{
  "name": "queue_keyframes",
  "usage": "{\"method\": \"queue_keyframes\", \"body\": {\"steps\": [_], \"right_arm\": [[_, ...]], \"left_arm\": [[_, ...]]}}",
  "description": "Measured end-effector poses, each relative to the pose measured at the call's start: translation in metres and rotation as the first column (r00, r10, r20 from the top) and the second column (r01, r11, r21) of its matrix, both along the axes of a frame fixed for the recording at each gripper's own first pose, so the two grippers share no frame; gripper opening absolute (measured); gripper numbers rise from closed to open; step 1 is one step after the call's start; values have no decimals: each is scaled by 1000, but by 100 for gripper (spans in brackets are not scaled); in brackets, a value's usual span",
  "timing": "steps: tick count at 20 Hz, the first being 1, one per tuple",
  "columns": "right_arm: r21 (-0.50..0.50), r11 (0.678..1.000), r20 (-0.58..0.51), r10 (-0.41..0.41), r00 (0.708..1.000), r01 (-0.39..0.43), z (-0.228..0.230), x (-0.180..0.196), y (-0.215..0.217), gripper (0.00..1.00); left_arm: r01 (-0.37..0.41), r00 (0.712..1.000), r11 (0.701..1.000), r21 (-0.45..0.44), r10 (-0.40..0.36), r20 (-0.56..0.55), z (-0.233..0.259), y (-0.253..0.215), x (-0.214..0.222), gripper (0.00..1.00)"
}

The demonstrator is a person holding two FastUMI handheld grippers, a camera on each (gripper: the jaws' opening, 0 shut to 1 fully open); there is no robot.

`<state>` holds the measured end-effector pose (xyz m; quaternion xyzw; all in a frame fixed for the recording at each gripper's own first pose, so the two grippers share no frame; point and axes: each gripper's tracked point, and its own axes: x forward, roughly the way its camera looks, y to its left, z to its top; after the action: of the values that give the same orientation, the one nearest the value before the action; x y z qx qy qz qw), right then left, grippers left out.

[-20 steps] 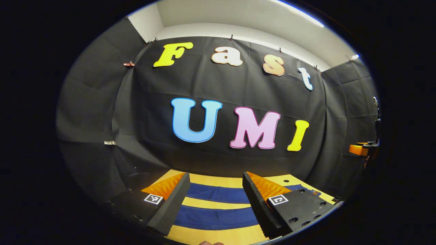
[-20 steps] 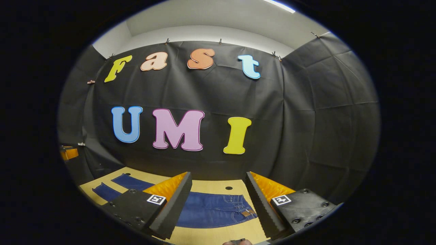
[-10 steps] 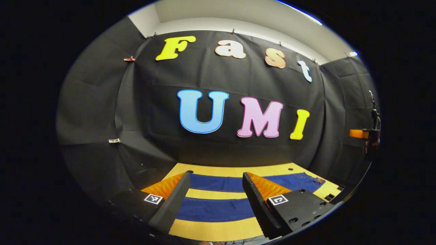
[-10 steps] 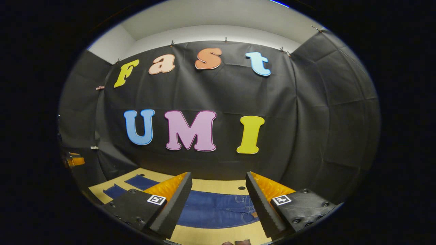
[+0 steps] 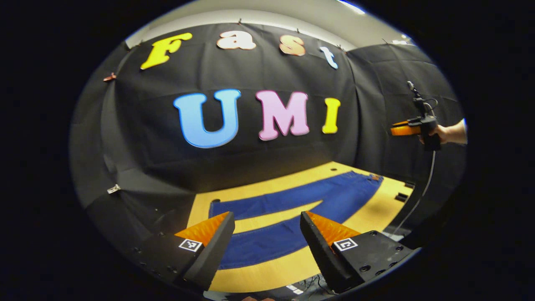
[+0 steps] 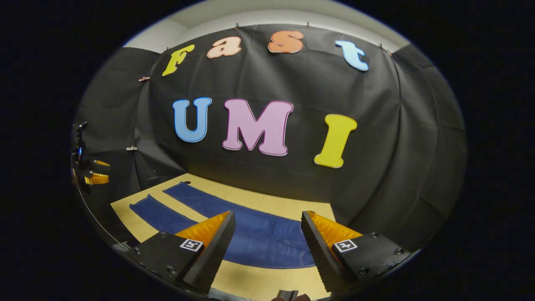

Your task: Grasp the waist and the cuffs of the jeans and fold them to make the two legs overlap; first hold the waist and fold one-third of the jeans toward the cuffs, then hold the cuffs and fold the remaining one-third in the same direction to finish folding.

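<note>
**With both grippers raised, the jeans lie crosswise below: cuffs to the left, waist to the right**

While neither gripper touches cloth, the layout below decides the first fold. Nearest in the left gripper view, the left gripper (image 5: 266, 234) has its fingers spread apart, with nothing between them. It hangs above the near edge of the table (image 5: 271, 271). Just beyond its tips lie the jeans (image 5: 292, 209), flat and unfolded, both legs side by side with a strip of bare table between them. The cuffs (image 5: 215, 205) sit on this gripper's side. The long axis runs away from it toward the waist (image 5: 368, 182) at the far end.

In the right gripper view, the right gripper (image 6: 267, 234) is likewise spread wide and empty. It hovers above the seat and waist region. The legs stretch away to its left, toward the other gripper at the far edge of the view.

Judgement: the left gripper is nearer the cuffs and the right is nearer the waist. The leg-overlap fold has not begun. The coming move calls for each gripper to descend onto its own end of the near-side leg. That edge would then be carried across the long axis onto the far leg.

Farthest in the left gripper view, a hand (image 5: 443, 133) holds the right gripper well above the waist end.
</note>
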<state>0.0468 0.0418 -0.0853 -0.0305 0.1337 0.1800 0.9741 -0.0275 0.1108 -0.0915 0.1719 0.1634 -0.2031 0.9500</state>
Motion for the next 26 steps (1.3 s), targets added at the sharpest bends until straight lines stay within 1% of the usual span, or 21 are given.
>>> {"method": "queue_keyframes", "body": {"steps": [2,3,4,5,6,7,8,9,11,14,16,18,19,20,21,22,24,25,26], "right_arm": [[-73,997,-75,28,997,-34,-34,16,-10,97],[-114,991,-114,54,992,-67,-52,23,-12,97],[-143,982,-155,103,982,-126,-69,28,-11,97],[-155,967,-200,168,965,-200,-87,30,-6,97],[-169,948,-280,217,935,-271,-114,30,-7,97],[-197,925,-371,236,898,-324,-140,30,-14,97],[-228,901,-440,244,864,-370,-163,31,-25,97],[-250,875,-484,257,836,-414,-184,35,-32,98],[-284,834,-580,244,777,-474,-222,49,-48,98],[-300,796,-668,218,712,-525,-272,69,-74,98],[-303,759,-731,204,651,-577,-301,76,-88,98],[-291,710,-788,203,581,-642,-324,75,-94,98],[-289,684,-811,197,551,-670,-334,74,-97,98],[-299,651,-821,197,536,-698,-343,76,-101,98],[-306,625,-825,202,527,-718,-350,79,-102,98],[-306,614,-835,194,515,-728,-356,77,-104,98],[-302,609,-847,181,499,-733,-361,78,-101,98],[-292,611,-859,170,483,-736,-363,77,-100,97],[-275,623,-872,159,463,-732,-366,76,-100,97]], "left_arm": [[67,996,994,90,-60,-73,-25,4,11,98],[96,991,987,132,-82,-109,-36,7,17,98],[126,985,978,166,-103,-139,-48,8,24,98],[160,976,969,187,-127,-177,-60,6,33,98],[194,962,958,210,-144,-231,-76,4,38,98],[223,947,945,239,-151,-284,-93,5,43,97],[250,931,930,271,-154,-332,-110,7,50,98],[274,914,915,297,-152,-376,-126,10,58,97],[314,878,889,335,-137,-459,-153,18,71,98],[346,817,873,344,-100,-567,-189,29,89,97],[379,772,856,351,-84,-630,-209,36,96,97],[432,723,829,355,-83,-685,-225,40,97,97],[454,700,816,356,-80,-710,-231,45,94,97],[474,675,807,352,-76,-734,-239,48,91,97],[494,650,797,348,-73,-756,-245,50,88,97],[510,635,786,350,-69,-770,-251,52,86,96],[532,607,767,358,-51,-793,-258,56,83,96],[536,598,761,365,-37,-801,-262,59,81,97],[539,592,756,372,-25,-806,-265,58,79,97]]}}
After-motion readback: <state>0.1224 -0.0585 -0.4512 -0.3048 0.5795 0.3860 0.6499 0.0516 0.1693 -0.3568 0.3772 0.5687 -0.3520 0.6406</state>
